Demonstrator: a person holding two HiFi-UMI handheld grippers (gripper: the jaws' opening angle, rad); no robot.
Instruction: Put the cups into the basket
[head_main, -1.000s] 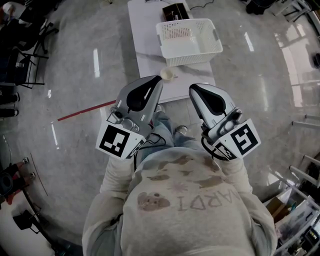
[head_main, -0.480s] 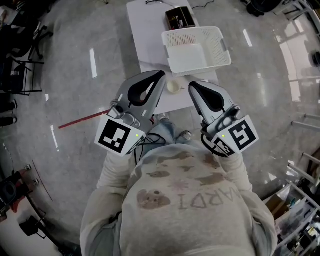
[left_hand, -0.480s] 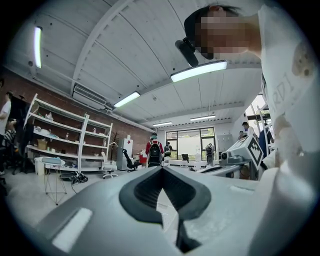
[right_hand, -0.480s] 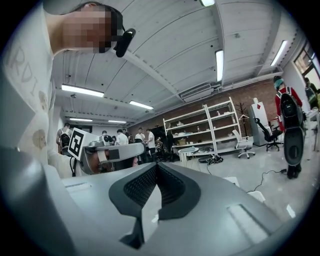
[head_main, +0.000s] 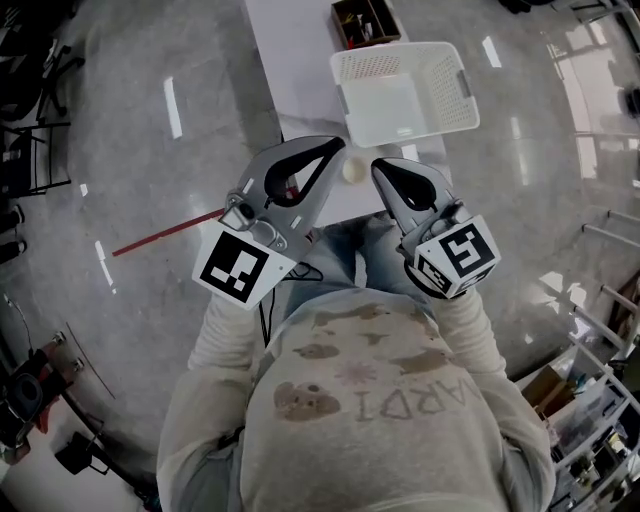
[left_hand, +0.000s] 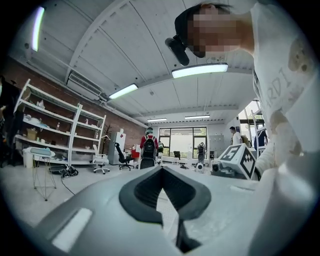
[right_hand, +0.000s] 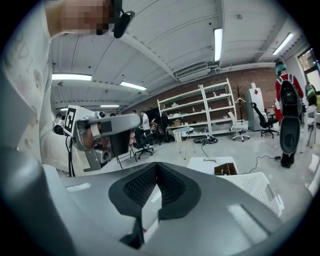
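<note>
Flanking a round pale cup (head_main: 351, 171), left claw (head_main: 335, 146) and right claw (head_main: 377, 165) are hovering closed, empty; perforated rectangular basket (head_main: 452, 92) is lying crosswise ahead.

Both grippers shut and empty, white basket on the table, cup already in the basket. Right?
Not quite. The cup is not in the basket; the head view shows it standing on the white table, outside the basket on the person's side. The rest holds: the left gripper and the right gripper are both shut and empty.
</note>
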